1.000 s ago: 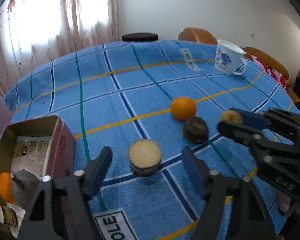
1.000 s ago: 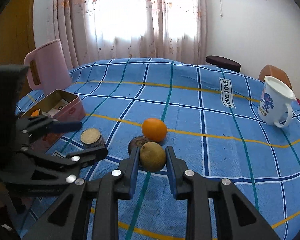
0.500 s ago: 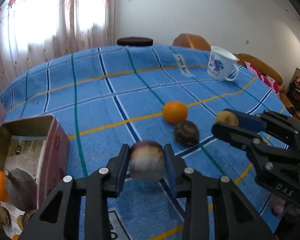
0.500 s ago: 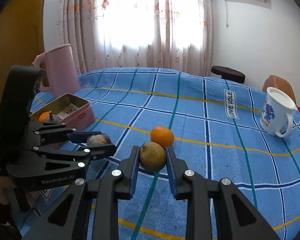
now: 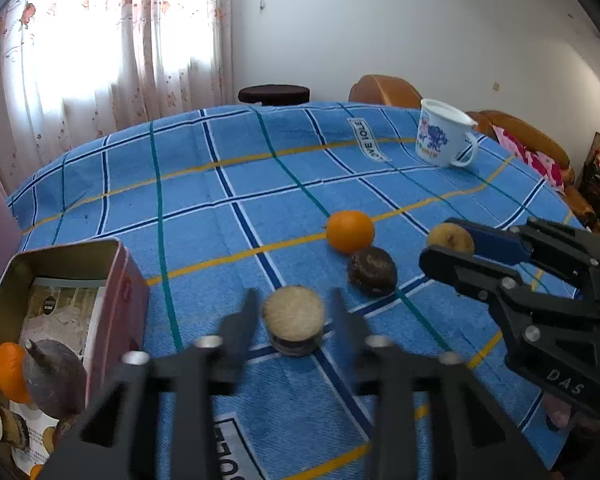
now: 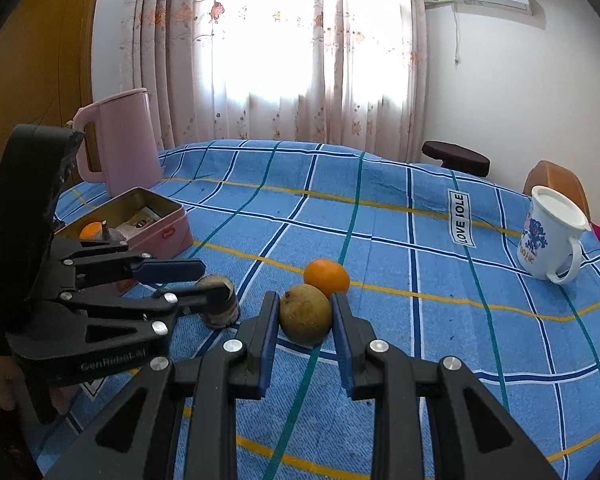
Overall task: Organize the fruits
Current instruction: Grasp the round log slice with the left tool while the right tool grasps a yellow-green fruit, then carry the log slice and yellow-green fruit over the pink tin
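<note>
Cut fruit (image 5: 293, 317) set back on cloth, left gripper (image 5: 294, 320) reopened, nothing held; brown fruit (image 6: 305, 314) clamped by right gripper (image 6: 305, 320), orange (image 6: 326, 277) at 1 o'clock

A mug (image 6: 552, 236) is standing on the checked cloth (image 6: 380, 216), a pink kettle (image 6: 120, 140) sitting by the curtains (image 6: 280, 48).

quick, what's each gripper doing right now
Left gripper: open, jaws either side of the cut fruit piece, not gripping it.
Right gripper: closed on the brownish round fruit.
</note>
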`<state>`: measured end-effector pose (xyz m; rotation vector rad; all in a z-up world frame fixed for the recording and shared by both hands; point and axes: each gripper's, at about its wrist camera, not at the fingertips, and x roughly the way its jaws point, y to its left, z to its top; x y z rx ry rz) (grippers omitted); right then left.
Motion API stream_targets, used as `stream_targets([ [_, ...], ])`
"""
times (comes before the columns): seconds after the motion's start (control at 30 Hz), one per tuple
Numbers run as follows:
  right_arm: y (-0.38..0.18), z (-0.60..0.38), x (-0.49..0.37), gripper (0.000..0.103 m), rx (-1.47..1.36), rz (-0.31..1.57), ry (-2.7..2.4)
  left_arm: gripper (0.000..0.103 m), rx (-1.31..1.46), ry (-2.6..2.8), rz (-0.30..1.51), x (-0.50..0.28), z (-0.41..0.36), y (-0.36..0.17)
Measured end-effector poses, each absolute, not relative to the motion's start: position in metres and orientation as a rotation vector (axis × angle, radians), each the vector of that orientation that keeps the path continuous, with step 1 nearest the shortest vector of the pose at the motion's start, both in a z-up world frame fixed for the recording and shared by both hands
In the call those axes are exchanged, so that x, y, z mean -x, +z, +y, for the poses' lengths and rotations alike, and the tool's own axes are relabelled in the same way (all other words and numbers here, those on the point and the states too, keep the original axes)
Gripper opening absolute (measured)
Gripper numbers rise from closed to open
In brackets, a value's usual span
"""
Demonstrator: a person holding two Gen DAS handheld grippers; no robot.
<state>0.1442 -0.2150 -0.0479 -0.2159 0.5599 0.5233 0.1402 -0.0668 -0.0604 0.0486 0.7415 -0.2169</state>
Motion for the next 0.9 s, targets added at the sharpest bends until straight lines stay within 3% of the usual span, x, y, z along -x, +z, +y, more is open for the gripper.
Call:
stream_targets([
  [0.07,-0.048,-0.215,-0.144,0.027,0.215,0.558,0.524,0.075,-0.057,-0.202,0.756,-0.142,-0.068,-0.063],
  [0.17,-0.048,-0.216,-0.145,0.027,0.209,0.558,0.527,0.075,-0.066,-0.232,0.805,-0.148,-0.071,-0.069],
  [0.23,-0.048,-0.216,-0.145,0.027,0.206,0.558,0.528,0.072,-0.067,-0.239,0.826,-0.151,-0.072,-0.072],
  [0.27,-0.048,-0.217,-0.145,0.027,0.204,0.557,0.529,0.065,-0.065,-0.242,0.834,-0.153,-0.072,-0.073],
  [0.3,-0.049,-0.216,-0.145,0.027,0.203,0.557,0.530,0.049,-0.063,-0.248,0.840,-0.153,-0.073,-0.074],
  [0.37,-0.049,-0.217,-0.146,0.028,0.200,0.558,0.532,0.036,-0.053,-0.248,0.847,-0.154,-0.072,-0.075],
  [0.9,-0.043,-0.222,-0.135,0.027,0.178,0.491,0.556,0.036,-0.050,-0.217,0.669,-0.128,-0.064,-0.053],
])
